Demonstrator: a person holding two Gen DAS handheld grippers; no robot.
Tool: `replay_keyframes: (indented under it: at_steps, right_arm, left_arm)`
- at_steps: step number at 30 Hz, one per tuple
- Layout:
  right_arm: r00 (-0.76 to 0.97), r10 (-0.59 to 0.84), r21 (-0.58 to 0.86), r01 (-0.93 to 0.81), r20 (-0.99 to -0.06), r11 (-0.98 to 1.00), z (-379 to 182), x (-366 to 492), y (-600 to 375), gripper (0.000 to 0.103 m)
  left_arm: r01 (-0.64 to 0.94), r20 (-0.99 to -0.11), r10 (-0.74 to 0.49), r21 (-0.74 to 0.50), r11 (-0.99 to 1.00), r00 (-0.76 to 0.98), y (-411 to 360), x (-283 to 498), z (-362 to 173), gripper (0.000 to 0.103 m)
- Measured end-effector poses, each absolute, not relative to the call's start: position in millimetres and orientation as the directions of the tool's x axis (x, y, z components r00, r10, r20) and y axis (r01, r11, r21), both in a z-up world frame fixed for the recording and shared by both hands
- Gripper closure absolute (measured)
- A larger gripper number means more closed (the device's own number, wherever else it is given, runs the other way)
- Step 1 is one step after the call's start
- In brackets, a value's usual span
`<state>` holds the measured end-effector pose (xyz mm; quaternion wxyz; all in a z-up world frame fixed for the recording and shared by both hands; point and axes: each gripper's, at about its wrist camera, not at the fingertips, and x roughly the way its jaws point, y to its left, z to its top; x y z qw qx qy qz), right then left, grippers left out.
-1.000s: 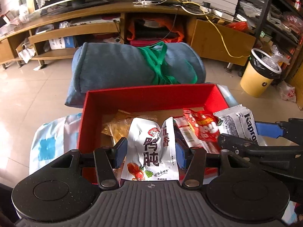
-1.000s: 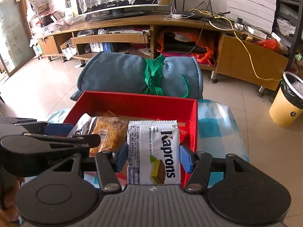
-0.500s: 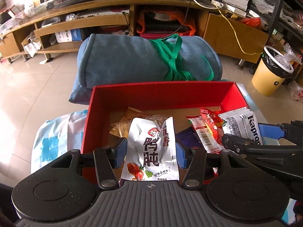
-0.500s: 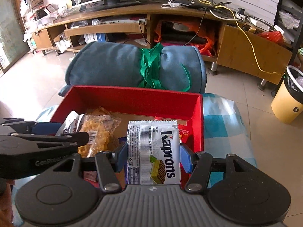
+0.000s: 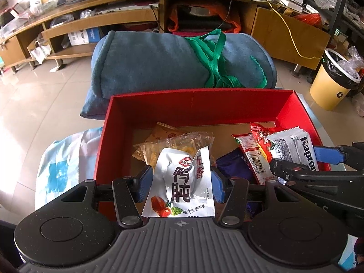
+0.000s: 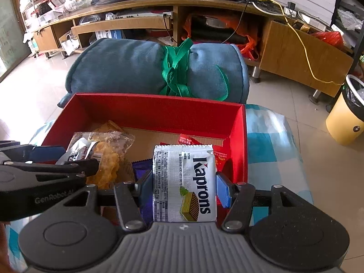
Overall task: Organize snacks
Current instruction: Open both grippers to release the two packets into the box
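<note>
While both of our grippers hold over the near side of the red box [image 5: 198, 104], each stays clamped on a snack. The left gripper [image 5: 180, 183] has its jaws closed on a white pouch [image 5: 182, 186] with red and black Chinese print, held upright above the box's front edge. The right gripper [image 6: 184, 186] has its jaws closed on a white wafer pack [image 6: 184, 182], held over the box's right front corner.

Compared with a second ago, we have come forward and higher: the box now fills more of both views and we see deeper into it. On its cardboard floor lie a clear bag of yellow crisps [image 5: 179, 143], an orange packet [image 5: 163, 132] behind it, a purple wrapper [image 5: 236, 166] and red packets [image 5: 254, 152] to the right. Both snacks sit in the jaws as before.

The box rests on a blue-and-white checked cloth [image 6: 268, 145]. Just behind it lies a rolled blue blanket [image 6: 127, 68] tied with a green strap [image 6: 177, 68].
</note>
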<state>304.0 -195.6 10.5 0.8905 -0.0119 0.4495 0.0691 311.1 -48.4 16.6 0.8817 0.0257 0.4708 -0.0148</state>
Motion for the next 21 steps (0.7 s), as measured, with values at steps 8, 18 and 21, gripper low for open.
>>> replay_keyframes:
  at_steps: [8, 18, 21]
  right_arm:
    - [0.574, 0.114, 0.037, -0.145, -0.811, 0.989, 3.7, 308.1, -193.6, 0.050]
    - [0.577, 0.120, 0.029, -0.163, -0.808, 0.986, 2.2, 307.3, -193.8, 0.045]
    - [0.583, 0.120, 0.034, -0.156, -0.804, 0.987, 4.2, 306.5, -196.0, 0.044]
  left_arm:
    - [0.047, -0.833, 0.005, 0.038, 0.998, 0.553, -47.6, 312.7, 14.7, 0.041]
    - [0.042, -0.830, 0.014, 0.045, 0.998, 0.557, -45.9, 311.7, 15.5, 0.030]
    - [0.035, -0.828, 0.015, 0.041, 0.999, 0.561, -44.6, 311.8, 16.6, 0.027]
